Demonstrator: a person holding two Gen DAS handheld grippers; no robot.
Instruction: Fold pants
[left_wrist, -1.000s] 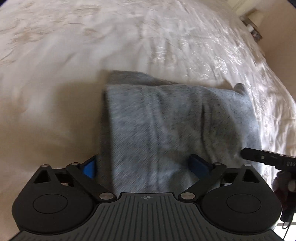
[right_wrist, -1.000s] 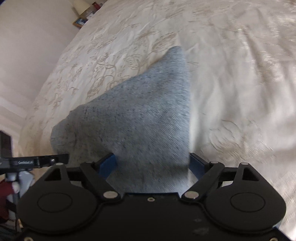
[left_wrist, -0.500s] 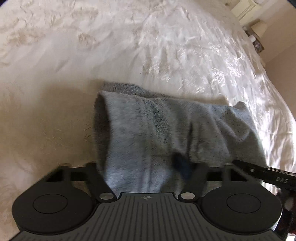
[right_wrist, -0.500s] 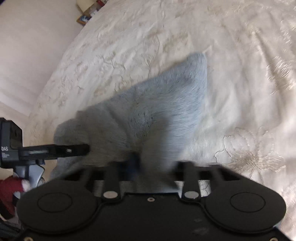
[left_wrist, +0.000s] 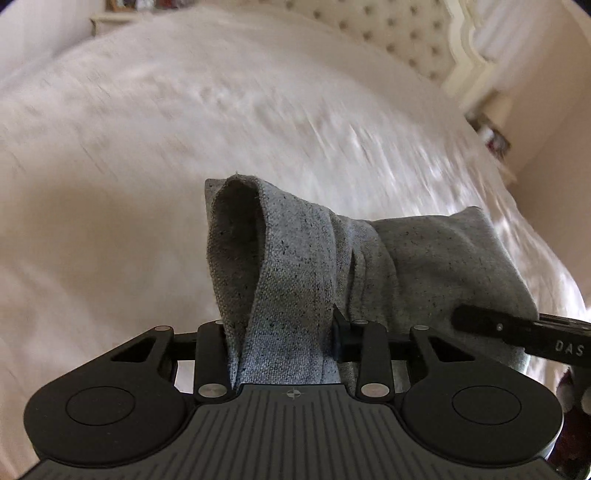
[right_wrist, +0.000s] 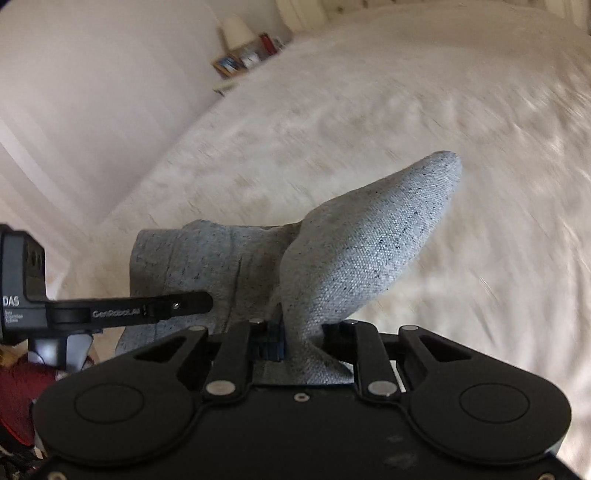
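The grey speckled pants (left_wrist: 424, 266) hang bunched above the bed, held up at two points. My left gripper (left_wrist: 280, 332) has a thick fold of the fabric pinched between its pads, and its jaws are still closing. In the right wrist view my right gripper (right_wrist: 301, 332) clamps another bunch of the pants (right_wrist: 369, 251), its jaws also still closing. A rounded fold sticks up and to the right from that grip. Each gripper shows in the other's view: the right one (left_wrist: 517, 332) at the right edge, the left one (right_wrist: 147, 310) at the left.
A cream embroidered bedspread (left_wrist: 147, 147) lies below, blurred by motion. A tufted headboard (left_wrist: 388, 33) and a bedside table with a lamp (left_wrist: 491, 122) stand at the back. A lamp and shelf (right_wrist: 236, 31) sit by the wall. A red sleeve (right_wrist: 18, 391) shows lower left.
Both grippers went from open around the flat folded pants to clamped on the fabric. Both then rose, lifting the pants off the bedspread into a hanging bunch.
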